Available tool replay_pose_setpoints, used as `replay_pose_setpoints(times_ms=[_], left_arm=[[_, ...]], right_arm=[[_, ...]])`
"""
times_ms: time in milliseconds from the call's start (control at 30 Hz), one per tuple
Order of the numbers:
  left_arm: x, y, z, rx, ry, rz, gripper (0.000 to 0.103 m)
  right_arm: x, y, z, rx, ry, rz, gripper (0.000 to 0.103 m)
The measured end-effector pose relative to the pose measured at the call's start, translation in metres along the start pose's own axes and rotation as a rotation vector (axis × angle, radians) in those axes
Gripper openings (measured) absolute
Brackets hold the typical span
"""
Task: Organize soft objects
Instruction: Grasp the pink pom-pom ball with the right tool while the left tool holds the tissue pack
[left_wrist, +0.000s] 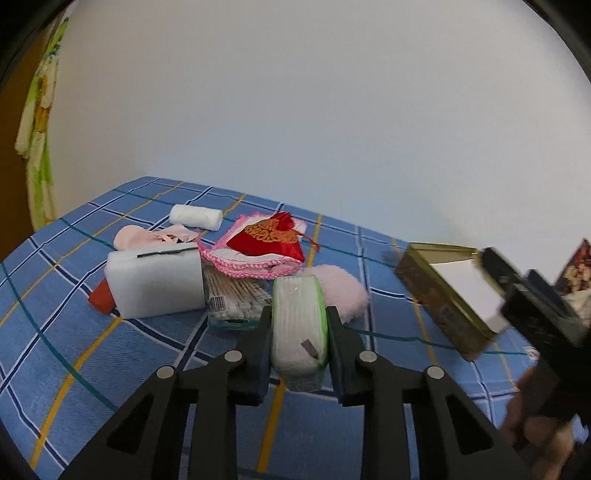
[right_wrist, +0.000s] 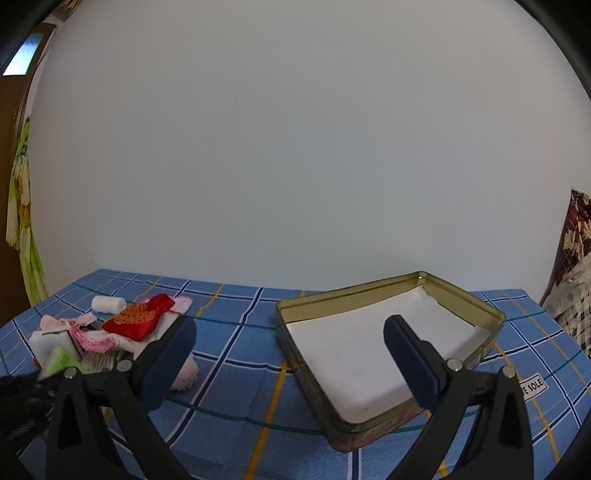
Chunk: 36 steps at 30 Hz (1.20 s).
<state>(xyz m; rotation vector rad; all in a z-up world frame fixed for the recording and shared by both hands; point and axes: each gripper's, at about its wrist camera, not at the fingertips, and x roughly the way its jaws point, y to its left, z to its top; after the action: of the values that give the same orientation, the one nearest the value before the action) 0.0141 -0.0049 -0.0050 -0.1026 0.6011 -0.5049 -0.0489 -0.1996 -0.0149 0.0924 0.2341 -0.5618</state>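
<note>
The left gripper (left_wrist: 298, 328) is clamped on a green-edged pack of tissues (left_wrist: 300, 325), one pad pressed on each long side, and the pack bulges a little between them; in the left wrist view it sits at about 6 o'clock from the rest of the pile; whether its bottom is touching the checked blue cloth (left_wrist: 55, 350) I cannot tell

The right gripper (right_wrist: 290, 354) stands wide apart with nothing between its pads, poised over the open tin (right_wrist: 461, 295), which lies well off at 3 o'clock from the heap and looks bare inside apart from a white lining

What worries me is the grip itself; the wrapper is slick and the pack is soft, so it could squeeze out of the pads or sag and twist on the way to the tin; the grip is also toward one end, so the far end may droop

The neighbours are crowded close; the box of cotton swabs (left_wrist: 236, 302) at 10 o'clock of the pack and the pink puff (left_wrist: 343, 291) at 2 o'clock are just beside it, and a careless lift might drag either along; the white foam block (left_wrist: 155, 284) and the red pouch (left_wrist: 269, 236) on its pink-edged cloth (left_wrist: 240, 262) sit farther back, safer

The two tools are near each other over the tin, so a clash there is possible, I reckon
</note>
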Motion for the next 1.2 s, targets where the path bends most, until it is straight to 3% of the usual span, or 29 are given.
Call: replay_pose_setpoints(times_ms=[200,400,500,667,767,900,967,1000,1200], left_arm=[[-0.024,0.014,0.002,0.018,-0.059,-0.016,0.028],[-0.046,0.032,0.01,0.0,-0.131,-0.04,0.028],[-0.053,0.043,0.012,-0.018,-0.148,-0.034,0.028],[-0.063,0.058,0.012,-0.044,-0.158,-0.013,0.028],[-0.064,0.068,0.013,-0.042,-0.161,0.019,0.028],[-0.065,0.077,0.013,-0.049,-0.16,0.029,0.028],[-0.063,0.08,0.013,-0.054,-0.156,0.031,0.028],[-0.061,0.08,0.013,-0.056,-0.153,0.031,0.028],[-0.048,0.077,0.013,-0.07,-0.132,0.029,0.028]], right_arm=[[0.004,0.006,-0.002,-0.019,0.028,0.057,0.102],[0.015,0.026,-0.006,-0.063,0.092,0.215,0.095],[0.035,0.047,-0.007,-0.081,0.192,0.317,0.094],[0.065,0.088,-0.01,-0.17,0.285,0.291,0.094],[0.091,0.106,-0.018,-0.204,0.388,0.263,0.092],[0.118,0.117,-0.03,-0.22,0.495,0.241,0.075],[0.123,0.115,-0.032,-0.207,0.527,0.271,0.06],[0.124,0.116,-0.032,-0.21,0.533,0.279,0.059],[0.108,0.106,-0.03,-0.186,0.497,0.325,0.027]])
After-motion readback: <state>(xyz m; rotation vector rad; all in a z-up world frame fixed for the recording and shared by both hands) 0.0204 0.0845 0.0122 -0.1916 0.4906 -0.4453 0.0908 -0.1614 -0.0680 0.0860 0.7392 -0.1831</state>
